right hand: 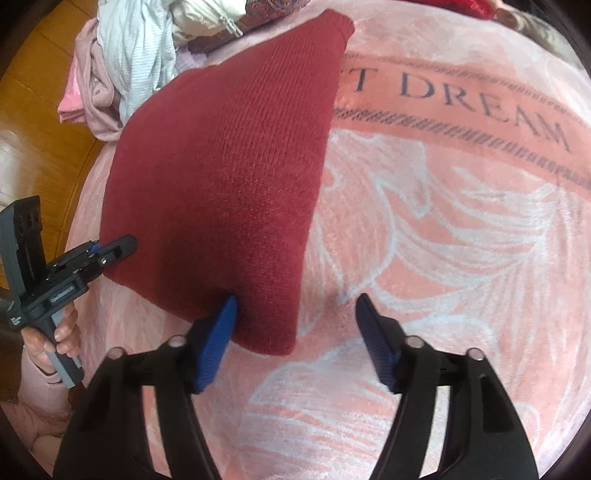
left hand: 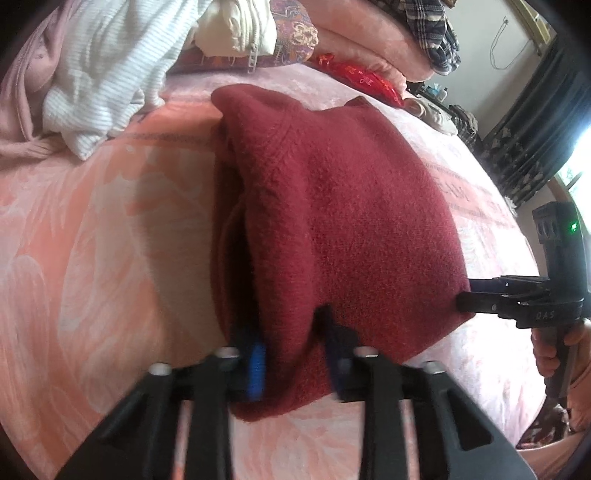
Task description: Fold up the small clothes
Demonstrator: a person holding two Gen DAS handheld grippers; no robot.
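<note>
A dark red knitted sweater [left hand: 351, 206] lies folded into a thick wedge on the pink blanket [left hand: 92, 240]. At its near edge my left gripper [left hand: 297, 362] is shut, with a fold of the red knit pinched between the blue pads. The right wrist view shows that same gripper [right hand: 110, 254] clamped on the sweater's [right hand: 229, 166] left near corner. My right gripper [right hand: 295, 332] stands open astride the sweater's near right corner. Its left pad [right hand: 218, 343] touches the knit and its right pad [right hand: 373, 339] hovers over bare blanket. From the left wrist view the right gripper [left hand: 467, 295] sits at the sweater's right edge.
A heap of clothes lies at the far end: a white ribbed garment [left hand: 99, 74], a cream zip jacket [left hand: 240, 29], plaid cloth [left hand: 432, 33] and a red item [left hand: 365, 79]. Lettering [right hand: 480, 103] crosses the blanket. Wooden floor [right hand: 40, 110] lies beyond the bed's left edge.
</note>
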